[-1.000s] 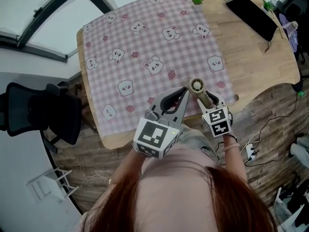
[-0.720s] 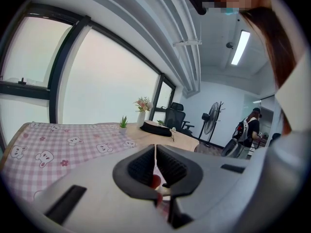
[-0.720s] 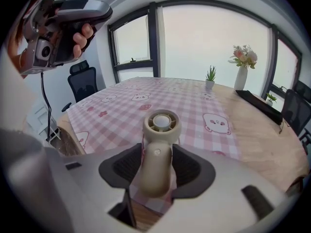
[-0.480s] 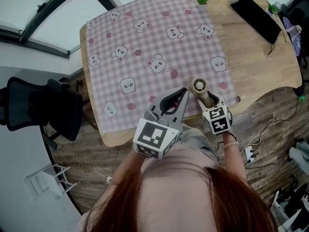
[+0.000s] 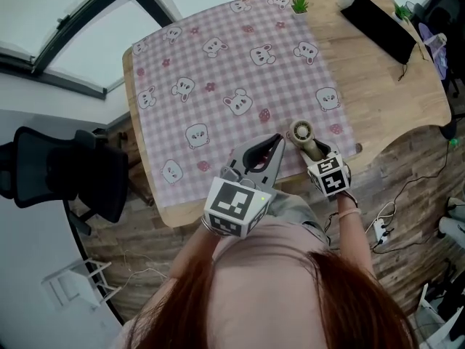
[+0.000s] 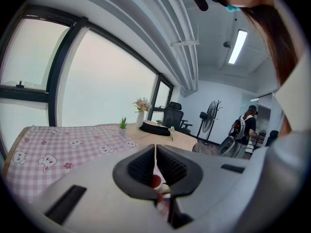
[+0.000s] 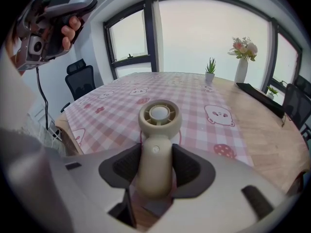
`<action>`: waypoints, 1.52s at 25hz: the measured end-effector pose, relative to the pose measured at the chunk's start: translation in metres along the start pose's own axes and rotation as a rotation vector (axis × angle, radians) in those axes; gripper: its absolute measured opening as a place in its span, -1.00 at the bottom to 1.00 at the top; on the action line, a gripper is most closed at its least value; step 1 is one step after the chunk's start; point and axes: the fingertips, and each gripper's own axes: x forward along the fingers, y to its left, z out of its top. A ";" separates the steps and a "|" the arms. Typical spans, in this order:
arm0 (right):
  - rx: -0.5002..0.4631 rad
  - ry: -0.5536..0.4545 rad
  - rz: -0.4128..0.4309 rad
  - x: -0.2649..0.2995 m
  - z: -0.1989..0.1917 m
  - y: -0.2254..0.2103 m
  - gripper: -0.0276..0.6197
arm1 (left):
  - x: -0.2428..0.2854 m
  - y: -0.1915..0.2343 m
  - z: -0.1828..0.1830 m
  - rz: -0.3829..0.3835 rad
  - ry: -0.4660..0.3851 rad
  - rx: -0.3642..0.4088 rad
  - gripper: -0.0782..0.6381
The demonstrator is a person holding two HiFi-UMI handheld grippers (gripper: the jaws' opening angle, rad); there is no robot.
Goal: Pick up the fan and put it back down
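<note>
Our right hand-held gripper (image 7: pixel 156 155) has its jaws wide around the fan (image 7: pixel 159 115) handle, the pads just beside it and not visibly pressing. The fan rests on the checked cloth (image 5: pixel 218 78) near the bench (image 5: pixel 385 86) edge. We should probably centre both pads below the head before closing. The left hand-held gripper (image 6: pixel 155 152) is narrow and holds nothing.

One fan (image 5: pixel 301 131), two tools, left tool (image 5: pixel 278 137) and right tool (image 5: pixel 313 150), one checked cloth (image 5: pixel 232 64), one table (image 5: pixel 378 78), one chair (image 5: pixel 65 169)
</note>
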 end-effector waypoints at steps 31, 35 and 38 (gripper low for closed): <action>0.079 -0.210 -0.138 -0.055 0.040 0.016 -0.34 | -0.035 -0.011 0.018 -0.040 -0.006 0.057 -0.74; 0.094 -0.247 -0.157 -0.067 0.049 0.020 -0.34 | -0.036 -0.010 0.017 -0.045 -0.004 0.064 -0.74; 0.102 -0.278 -0.175 -0.077 0.057 0.022 -0.34 | -0.036 -0.010 0.019 -0.053 -0.010 0.065 -0.74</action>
